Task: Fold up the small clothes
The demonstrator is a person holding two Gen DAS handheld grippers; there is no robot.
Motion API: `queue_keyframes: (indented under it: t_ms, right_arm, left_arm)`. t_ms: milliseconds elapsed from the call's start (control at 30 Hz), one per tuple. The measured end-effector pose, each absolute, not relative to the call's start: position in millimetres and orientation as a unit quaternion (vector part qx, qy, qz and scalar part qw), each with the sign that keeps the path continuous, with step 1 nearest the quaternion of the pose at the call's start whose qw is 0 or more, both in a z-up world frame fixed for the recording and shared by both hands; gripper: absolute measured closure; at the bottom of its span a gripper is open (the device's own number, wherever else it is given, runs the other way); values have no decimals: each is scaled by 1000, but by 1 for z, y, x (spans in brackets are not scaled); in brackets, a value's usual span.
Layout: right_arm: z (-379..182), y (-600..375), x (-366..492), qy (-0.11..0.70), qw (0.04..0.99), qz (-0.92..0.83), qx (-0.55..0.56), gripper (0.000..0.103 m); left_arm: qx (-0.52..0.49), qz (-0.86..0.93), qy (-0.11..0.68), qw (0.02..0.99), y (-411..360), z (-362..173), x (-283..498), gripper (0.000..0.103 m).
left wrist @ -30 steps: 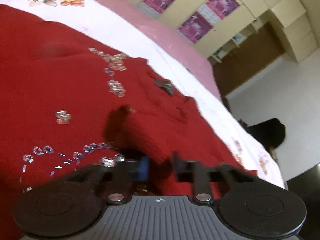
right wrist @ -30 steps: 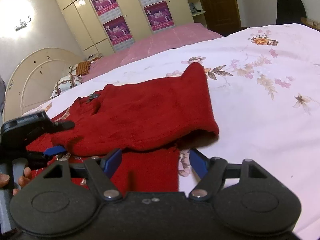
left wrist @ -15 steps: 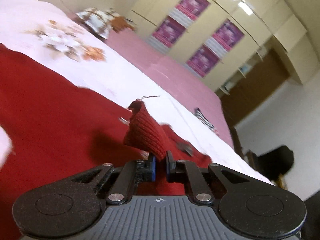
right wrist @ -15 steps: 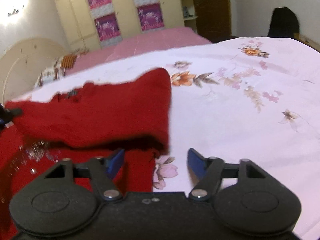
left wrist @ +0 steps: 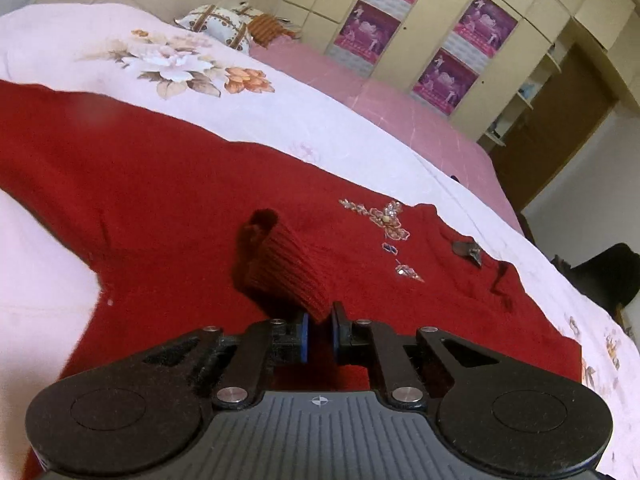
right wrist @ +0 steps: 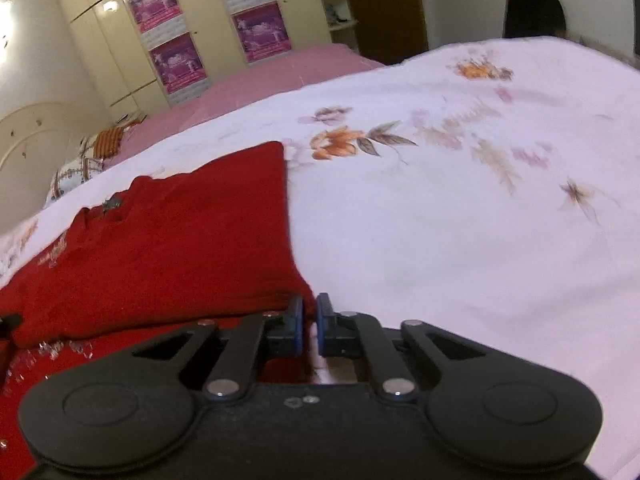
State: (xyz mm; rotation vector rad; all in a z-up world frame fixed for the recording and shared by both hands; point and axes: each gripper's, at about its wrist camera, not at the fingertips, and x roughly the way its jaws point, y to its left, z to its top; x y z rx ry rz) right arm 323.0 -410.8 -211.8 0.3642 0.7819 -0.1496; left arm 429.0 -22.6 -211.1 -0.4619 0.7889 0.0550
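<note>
A red knitted sweater [left wrist: 160, 184] with sequin flowers [left wrist: 386, 218] lies spread on the floral bedsheet [left wrist: 300, 120]. My left gripper [left wrist: 319, 322] is shut on the ribbed cuff [left wrist: 288, 268] of one sleeve, which stands up from the sweater's body. In the right wrist view the sweater [right wrist: 180, 240] shows a sleeve folded across its body. My right gripper [right wrist: 310, 316] is at the near right corner of that fold. Its jaws are closing and stand almost together, with the red edge pinched between the blue pads.
White floral sheet [right wrist: 460, 240] stretches to the right of the sweater. A pink cover [left wrist: 400, 108] and pillows [left wrist: 218, 28] lie farther back. Wardrobe doors with purple posters [left wrist: 440, 20] and a brown door [right wrist: 384, 8] line the wall. A dark object [left wrist: 608, 276] stands beside the bed.
The right gripper has gone from wide open to closed on the sweater's folded corner. The left gripper, holding the cuff, has carried it across the sweater's body.
</note>
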Motion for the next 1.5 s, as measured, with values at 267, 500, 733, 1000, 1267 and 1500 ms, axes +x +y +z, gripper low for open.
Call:
queue_keyframes:
  t_ms: [267,500,733,1000,1267,1500]
  right_arm:
    - [-185,-413,318,346,921,-44,175,69]
    - [-183,-394,368,348,926,-15,145,69]
    - [-192,-381,428,356,927,-7,119,69]
    - [-210,-386,447,365,928,-37,65,71]
    - [-207,-418,452,365,918,-63,141,55]
    - [-206,-410,454,361,921,-41,139,93]
  left_arm:
    - [-208,77,346,912,9,-186,398,40]
    - [-174,22,347,921,-26,-181,422,40]
    - [-97,40,366,925,-49,-203,440,40]
    - [-87,38,362,927,-51,-203,439,40]
    - [-91,37,359,928,-48,-207,443,40]
    - [-86,39,357,929,-51,-206,441,39]
